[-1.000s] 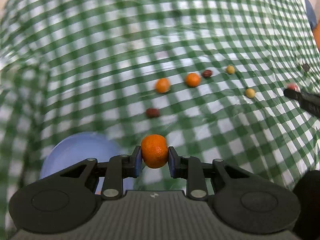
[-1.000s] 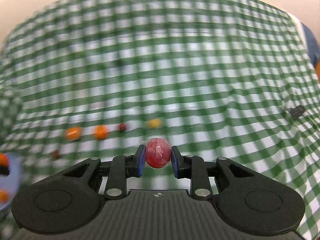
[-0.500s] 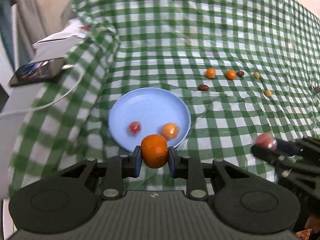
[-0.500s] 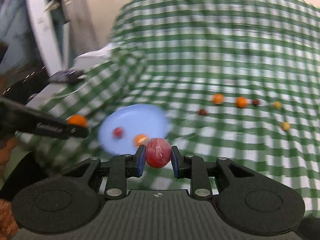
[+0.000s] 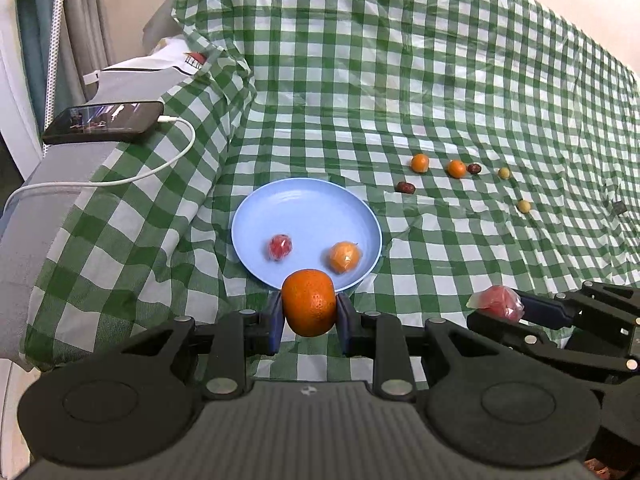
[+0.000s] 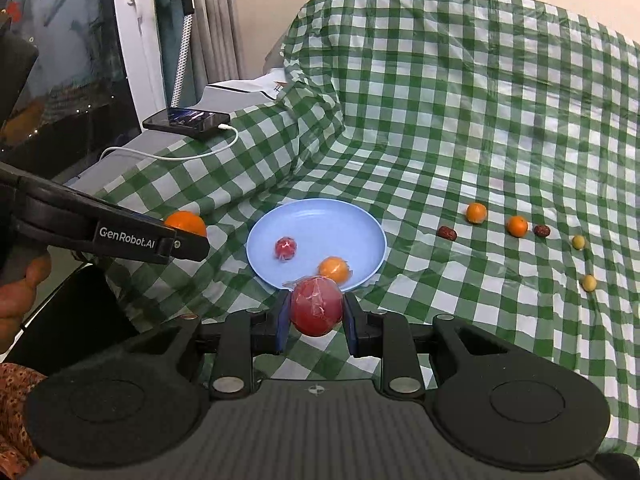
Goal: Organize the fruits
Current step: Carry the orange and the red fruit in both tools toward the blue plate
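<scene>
Left wrist view: your left gripper (image 5: 309,312) clamps the orange (image 5: 309,303), hiding the plate's (image 5: 304,208) near rim; your right gripper (image 6: 316,318) pinches the wrapped red fruit (image 6: 317,306).

Green-checked cloth (image 5: 400,80) under a blue plate (image 5: 308,204), scattered small fruits (image 5: 420,163), a phone (image 5: 104,122).

left gripper (image 5: 309,320) clamped, right gripper (image 6: 317,316) clamped
</scene>
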`<state>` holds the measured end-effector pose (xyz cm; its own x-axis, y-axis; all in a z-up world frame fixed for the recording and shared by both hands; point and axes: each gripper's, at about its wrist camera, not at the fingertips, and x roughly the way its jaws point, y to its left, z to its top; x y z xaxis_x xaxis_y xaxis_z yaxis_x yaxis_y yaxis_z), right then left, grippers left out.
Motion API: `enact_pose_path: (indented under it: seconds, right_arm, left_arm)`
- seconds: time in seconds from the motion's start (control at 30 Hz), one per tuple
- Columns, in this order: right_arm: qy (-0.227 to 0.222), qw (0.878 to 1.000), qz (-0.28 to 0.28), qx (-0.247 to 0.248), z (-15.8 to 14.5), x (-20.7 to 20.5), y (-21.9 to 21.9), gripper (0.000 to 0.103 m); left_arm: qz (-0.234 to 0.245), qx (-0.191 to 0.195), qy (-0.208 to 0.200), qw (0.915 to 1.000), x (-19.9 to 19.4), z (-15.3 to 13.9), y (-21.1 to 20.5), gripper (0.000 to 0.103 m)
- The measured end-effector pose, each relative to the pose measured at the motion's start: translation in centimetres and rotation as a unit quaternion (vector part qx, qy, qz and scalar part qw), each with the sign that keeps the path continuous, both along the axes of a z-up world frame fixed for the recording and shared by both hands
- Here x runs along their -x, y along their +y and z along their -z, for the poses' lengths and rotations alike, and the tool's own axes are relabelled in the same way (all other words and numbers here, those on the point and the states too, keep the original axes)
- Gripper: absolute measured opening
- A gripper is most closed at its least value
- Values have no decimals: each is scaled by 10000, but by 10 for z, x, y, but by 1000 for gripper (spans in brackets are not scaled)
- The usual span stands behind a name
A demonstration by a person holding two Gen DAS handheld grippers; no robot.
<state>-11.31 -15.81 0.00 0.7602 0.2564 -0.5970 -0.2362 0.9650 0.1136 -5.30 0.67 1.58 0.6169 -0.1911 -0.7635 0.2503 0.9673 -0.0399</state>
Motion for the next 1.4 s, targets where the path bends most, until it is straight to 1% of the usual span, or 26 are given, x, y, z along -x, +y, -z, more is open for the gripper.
enact_pose_path:
  seconds: [0.37, 1.4]
  right_arm:
    - [-12, 9999, -76, 117, 1, -2, 7, 28]
    - [150, 9997, -102, 151, 9, -10, 9, 28]
  left_arm:
    - [-75, 106, -32, 9999, 1, -2, 4, 29]
    - [-171, 154, 38, 9997, -9, 5, 9, 29]
